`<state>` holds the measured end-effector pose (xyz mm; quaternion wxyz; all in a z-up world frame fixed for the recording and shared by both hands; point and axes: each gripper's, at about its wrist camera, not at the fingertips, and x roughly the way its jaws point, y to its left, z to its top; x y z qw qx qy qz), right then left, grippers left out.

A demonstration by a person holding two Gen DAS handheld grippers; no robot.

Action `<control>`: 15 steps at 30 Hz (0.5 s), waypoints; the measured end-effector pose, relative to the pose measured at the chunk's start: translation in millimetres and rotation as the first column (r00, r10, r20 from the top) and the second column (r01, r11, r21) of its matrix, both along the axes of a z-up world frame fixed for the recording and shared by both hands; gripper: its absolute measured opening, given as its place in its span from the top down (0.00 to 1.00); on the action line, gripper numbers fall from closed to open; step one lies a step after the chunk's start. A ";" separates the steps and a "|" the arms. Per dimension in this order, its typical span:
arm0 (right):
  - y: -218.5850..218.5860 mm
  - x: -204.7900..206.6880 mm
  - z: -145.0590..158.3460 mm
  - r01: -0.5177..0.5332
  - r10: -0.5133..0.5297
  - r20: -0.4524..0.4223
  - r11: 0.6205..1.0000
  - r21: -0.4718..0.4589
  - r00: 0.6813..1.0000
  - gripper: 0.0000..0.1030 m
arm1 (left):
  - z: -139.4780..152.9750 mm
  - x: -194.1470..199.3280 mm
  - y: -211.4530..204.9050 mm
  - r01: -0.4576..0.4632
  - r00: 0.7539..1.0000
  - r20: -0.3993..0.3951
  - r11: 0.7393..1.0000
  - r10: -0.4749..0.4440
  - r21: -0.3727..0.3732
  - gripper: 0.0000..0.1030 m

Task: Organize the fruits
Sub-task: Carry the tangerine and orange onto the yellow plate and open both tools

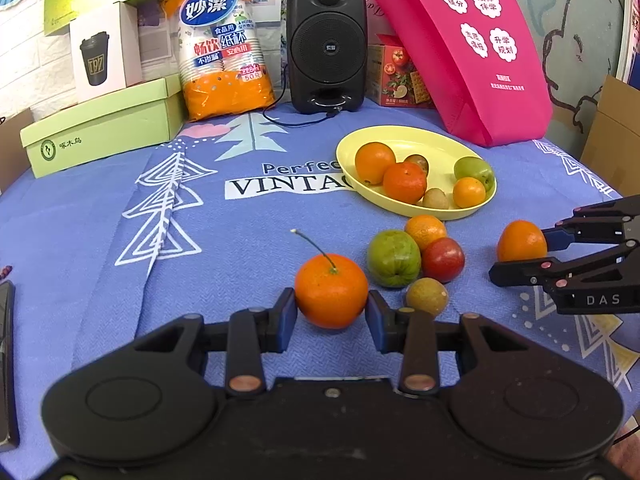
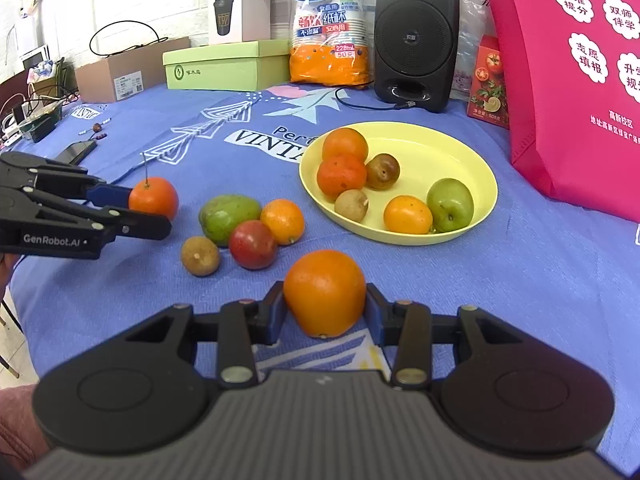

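Ahead of both your grippers the worktop (image 1: 100,240) runs back to a row of boxes, a speaker (image 1: 326,44) and a pink bag (image 1: 460,52) along its far edge. Forward of your right gripper (image 2: 325,312) sits the yellow plate (image 2: 460,152), holding six fruits, with bare cloth between its near rim and you. Your right gripper is clamped on an orange (image 2: 325,292). Your left gripper (image 1: 331,314) is clamped on a stemmed tangerine (image 1: 331,290). Between the two grippers four loose fruits cluster, touching: a green mango (image 1: 393,258), red fruit (image 1: 443,259), small orange (image 1: 425,230), brown fruit (image 1: 427,296).
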<state>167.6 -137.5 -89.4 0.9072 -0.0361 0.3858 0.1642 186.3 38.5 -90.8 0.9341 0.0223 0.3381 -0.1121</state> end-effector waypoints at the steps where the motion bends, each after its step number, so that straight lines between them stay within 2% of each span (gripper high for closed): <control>1: 0.0 -0.1 0.0 0.000 0.000 0.000 1.000 0.000 1.000 0.61 | 0.2 0.0 0.1 0.000 1.000 0.001 1.000 0.000 0.000 0.65; 15: -4.7 -5.6 2.6 0.002 -0.002 -0.002 1.000 -0.001 1.000 0.61 | 11.2 -5.0 1.1 0.026 0.999 0.019 1.000 -0.025 -0.017 0.65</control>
